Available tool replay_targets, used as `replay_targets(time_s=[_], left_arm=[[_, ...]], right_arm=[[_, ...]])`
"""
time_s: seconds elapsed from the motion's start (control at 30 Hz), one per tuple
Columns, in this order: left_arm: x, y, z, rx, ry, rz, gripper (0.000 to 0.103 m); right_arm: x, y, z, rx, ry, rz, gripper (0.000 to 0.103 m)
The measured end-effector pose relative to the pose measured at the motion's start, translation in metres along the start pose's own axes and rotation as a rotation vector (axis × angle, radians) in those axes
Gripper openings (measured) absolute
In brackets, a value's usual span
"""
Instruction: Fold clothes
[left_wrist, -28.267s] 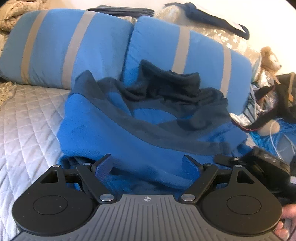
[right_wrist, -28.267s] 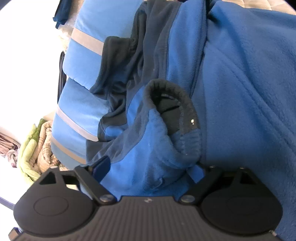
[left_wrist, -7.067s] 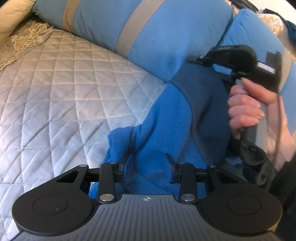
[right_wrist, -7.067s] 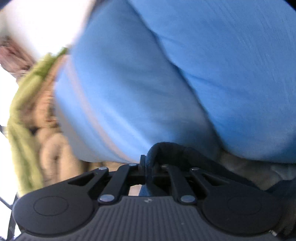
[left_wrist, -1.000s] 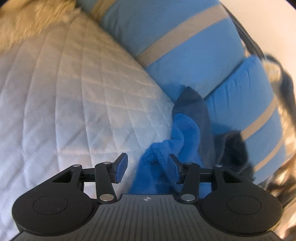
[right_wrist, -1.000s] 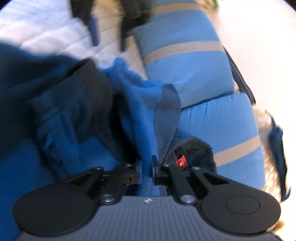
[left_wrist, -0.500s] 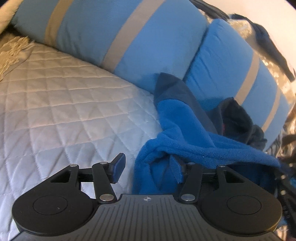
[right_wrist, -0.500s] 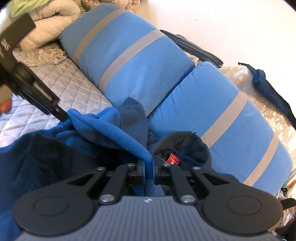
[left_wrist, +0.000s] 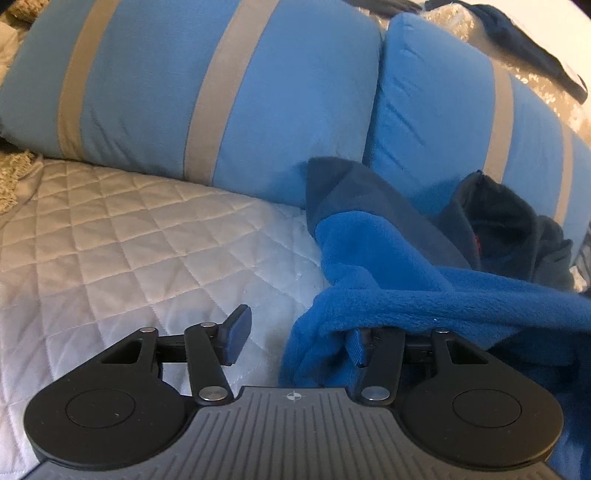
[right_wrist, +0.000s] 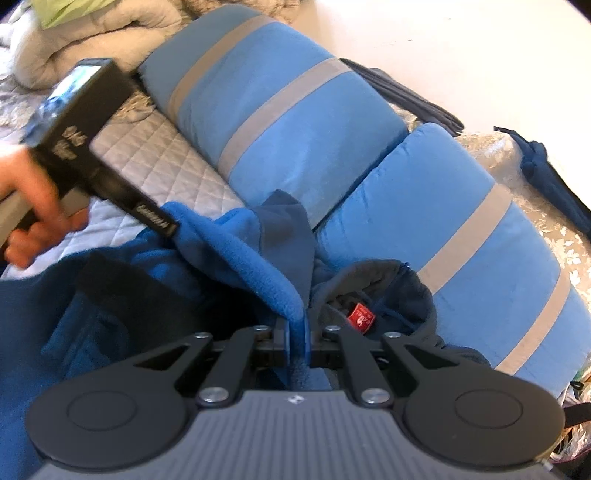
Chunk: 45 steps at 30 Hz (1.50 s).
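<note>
A blue fleece jacket with navy panels lies crumpled on the bed against the pillows. My left gripper is low at its left edge with its jaws closing. A fold of fleece lies between them against the right finger, and the left finger is clear of it over the quilt. My right gripper is shut on a raised ridge of the fleece, just in front of the dark collar with a red label. In the right wrist view a hand holds the left gripper at the fleece's left end.
Two blue pillows with grey stripes stand behind the jacket. A pale quilted bedspread stretches to the left. Beige blankets are piled at the far left, and a dark garment lies behind the pillows.
The left gripper rolled level and slid closer along the fleece's left edge. The right gripper rolled upright, pinched the fleece ridge tight and lifted it.
</note>
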<state>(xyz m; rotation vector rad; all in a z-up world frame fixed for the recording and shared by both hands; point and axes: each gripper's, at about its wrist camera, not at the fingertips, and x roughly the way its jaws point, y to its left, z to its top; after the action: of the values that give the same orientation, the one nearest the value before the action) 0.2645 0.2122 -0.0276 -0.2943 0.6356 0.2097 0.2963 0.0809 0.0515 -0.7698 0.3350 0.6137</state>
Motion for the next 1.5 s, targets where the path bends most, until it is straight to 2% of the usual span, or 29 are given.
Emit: replay_targets(time_s=[0.07,0.17,0.23,0.27,0.3,0.4,0.47,0.63,0.77,0.83,0.87,0.9,0.97,1.13,1.23,1.3,1.33,1.4,1.43,1.5], left_arm=[[0.007,0.011,-0.001,-0.07,0.025,-0.036,0.031],[0.013,0.029,-0.002,-0.204,0.042,-0.11,0.02],[0.015,0.044,-0.003,-0.323,0.053,-0.147,0.017],[0.017,0.052,-0.004,-0.391,0.06,-0.161,0.016],[0.018,0.06,-0.006,-0.459,0.067,-0.173,0.016],[0.023,0.078,-0.012,-0.618,0.095,-0.216,0.016],[0.026,0.084,-0.017,-0.691,0.106,-0.234,0.016],[0.03,0.103,-0.027,-0.882,0.134,-0.284,0.014],[0.03,0.107,-0.03,-0.926,0.135,-0.294,0.012],[0.031,0.106,-0.031,-0.94,0.133,-0.29,0.012],[0.032,0.106,-0.032,-0.951,0.131,-0.291,0.011],[0.032,0.106,-0.033,-0.964,0.129,-0.293,0.011],[0.034,0.105,-0.034,-0.984,0.123,-0.299,0.011],[0.038,0.104,-0.035,-0.982,0.115,-0.321,0.011],[0.04,0.109,-0.038,-1.011,0.134,-0.336,0.011],[0.039,0.109,-0.035,-1.003,0.16,-0.336,0.012],[0.037,0.107,-0.031,-0.985,0.173,-0.327,0.014],[0.028,0.1,-0.022,-0.936,0.196,-0.28,0.026],[0.019,0.097,-0.018,-0.916,0.204,-0.233,0.032],[0.002,0.091,-0.011,-0.873,0.22,-0.14,0.041]], right_arm=[[-0.001,0.006,-0.004,-0.029,0.006,0.015,0.007],[0.001,0.02,-0.012,-0.068,0.019,0.047,0.006],[0.002,0.03,-0.017,-0.095,0.028,0.066,0.007],[0.004,0.036,-0.019,-0.115,0.031,0.067,0.011],[0.006,0.043,-0.023,-0.143,0.037,0.058,0.03],[0.012,0.066,-0.039,-0.256,0.059,-0.002,0.038],[0.01,0.077,-0.054,-0.343,0.061,-0.052,0.042],[0.003,0.087,-0.089,-0.52,0.079,-0.154,0.042],[-0.001,0.08,-0.109,-0.582,0.103,-0.218,0.041],[-0.001,0.076,-0.116,-0.585,0.121,-0.229,0.037],[-0.003,0.073,-0.118,-0.57,0.128,-0.218,0.025],[-0.005,0.07,-0.118,-0.555,0.127,-0.202,0.007],[-0.011,0.065,-0.119,-0.525,0.122,-0.174,0.006],[-0.035,0.041,-0.106,-0.391,0.039,-0.233,0.005],[-0.039,0.04,-0.104,-0.384,0.053,-0.178,0.005],[-0.038,0.05,-0.111,-0.407,0.094,-0.092,0.006],[-0.036,0.054,-0.113,-0.413,0.111,-0.068,0.006],[-0.031,0.057,-0.115,-0.407,0.137,-0.037,0.007],[-0.028,0.057,-0.116,-0.397,0.147,-0.027,0.008],[-0.023,0.054,-0.115,-0.358,0.165,-0.015,0.028]])
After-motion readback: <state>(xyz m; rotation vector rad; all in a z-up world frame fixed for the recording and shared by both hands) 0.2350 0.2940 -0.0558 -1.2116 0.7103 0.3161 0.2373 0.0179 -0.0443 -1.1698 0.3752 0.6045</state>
